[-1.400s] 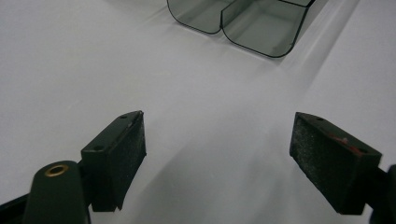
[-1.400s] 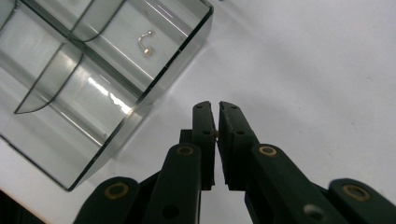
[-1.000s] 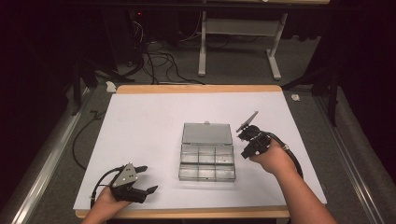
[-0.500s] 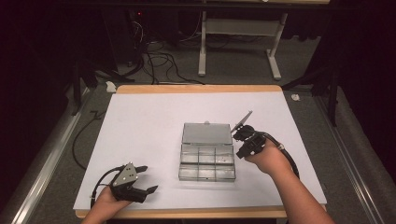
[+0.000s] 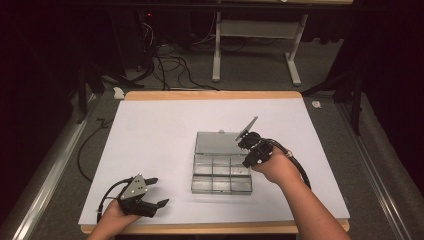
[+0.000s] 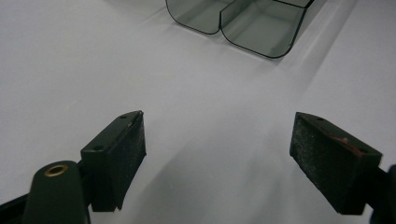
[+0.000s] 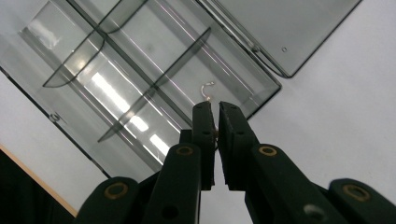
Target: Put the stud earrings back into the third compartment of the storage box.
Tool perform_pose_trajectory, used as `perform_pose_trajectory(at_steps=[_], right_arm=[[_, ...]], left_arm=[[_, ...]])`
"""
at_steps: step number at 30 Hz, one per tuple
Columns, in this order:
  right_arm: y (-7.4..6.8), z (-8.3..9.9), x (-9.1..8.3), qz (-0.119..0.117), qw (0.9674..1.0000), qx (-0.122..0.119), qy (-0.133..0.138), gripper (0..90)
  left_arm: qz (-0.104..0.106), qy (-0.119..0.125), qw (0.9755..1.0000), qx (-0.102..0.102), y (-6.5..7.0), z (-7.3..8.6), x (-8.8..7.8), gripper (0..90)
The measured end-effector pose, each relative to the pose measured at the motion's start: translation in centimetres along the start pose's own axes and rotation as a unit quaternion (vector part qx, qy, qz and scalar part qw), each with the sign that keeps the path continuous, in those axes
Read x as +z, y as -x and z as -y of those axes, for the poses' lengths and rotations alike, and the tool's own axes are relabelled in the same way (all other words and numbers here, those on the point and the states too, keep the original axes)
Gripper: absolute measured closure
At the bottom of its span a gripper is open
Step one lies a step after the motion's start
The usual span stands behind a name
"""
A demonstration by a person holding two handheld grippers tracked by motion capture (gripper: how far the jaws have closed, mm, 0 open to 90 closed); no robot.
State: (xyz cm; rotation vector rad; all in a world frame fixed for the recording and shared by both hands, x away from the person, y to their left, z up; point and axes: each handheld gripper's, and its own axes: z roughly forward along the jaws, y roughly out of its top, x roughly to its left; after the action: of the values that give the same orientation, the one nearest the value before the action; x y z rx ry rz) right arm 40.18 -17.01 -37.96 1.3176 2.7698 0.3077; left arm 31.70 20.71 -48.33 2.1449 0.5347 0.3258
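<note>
Right tool pinches a small hook above the open box at mid-worktop; left tool gapes, empty. A slack pinch could drop the hook outside its compartment.

Both grippers are black. The left gripper, at the lower left of the high view, carries a grey three-cornered plate on top and trails a thin black cable. Its jaws end in rectangular blocks faced with rough dark pads, with a brass-ringed hole at the hinge. The right gripper shows similar brass-ringed holes and a thick black cable. Forearms are bare.
</note>
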Motion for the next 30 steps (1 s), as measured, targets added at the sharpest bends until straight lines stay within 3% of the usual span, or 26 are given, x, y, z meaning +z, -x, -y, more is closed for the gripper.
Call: perform_pose_trajectory(at_steps=[14, 18, 20, 21, 26, 27, 30], right_arm=[[-1.1, -1.9, 2.8, -0.010, 0.9996, -0.003, -0.024, 86.5], [-0.8, -2.0, 4.0, -0.012, 0.9995, -0.014, -0.027, 86.5], [-0.9, -1.9, 4.5, -0.011, 0.9993, 0.000, -0.037, 86.4], [-0.7, -1.9, 4.9, -0.013, 0.9993, -0.009, -0.035, 86.4], [-0.5, -2.0, 5.6, -0.014, 0.9992, -0.002, -0.037, 86.3], [-0.3, -2.0, 5.8, -0.013, 0.9992, -0.010, -0.035, 86.2], [-0.4, -2.0, 6.0, -0.013, 0.9992, 0.000, -0.039, 84.6]], left_arm=[[0.002, 0.000, 1.0000, 0.000, 0.0, 0.0, 0.0, 19.0], [0.003, -0.001, 1.0000, -0.003, -0.1, 0.0, 0.0, 19.0], [0.002, 0.001, 1.0000, 0.001, 0.0, 0.0, 0.0, 19.0], [0.003, 0.000, 1.0000, 0.000, 0.0, 0.0, 0.0, 19.0], [0.002, 0.000, 1.0000, 0.001, 0.0, 0.0, 0.0, 19.2], [0.002, 0.000, 1.0000, 0.002, 0.0, 0.0, 0.0, 19.3], [0.004, -0.003, 1.0000, -0.003, -0.1, 0.0, 0.1, 19.3]])
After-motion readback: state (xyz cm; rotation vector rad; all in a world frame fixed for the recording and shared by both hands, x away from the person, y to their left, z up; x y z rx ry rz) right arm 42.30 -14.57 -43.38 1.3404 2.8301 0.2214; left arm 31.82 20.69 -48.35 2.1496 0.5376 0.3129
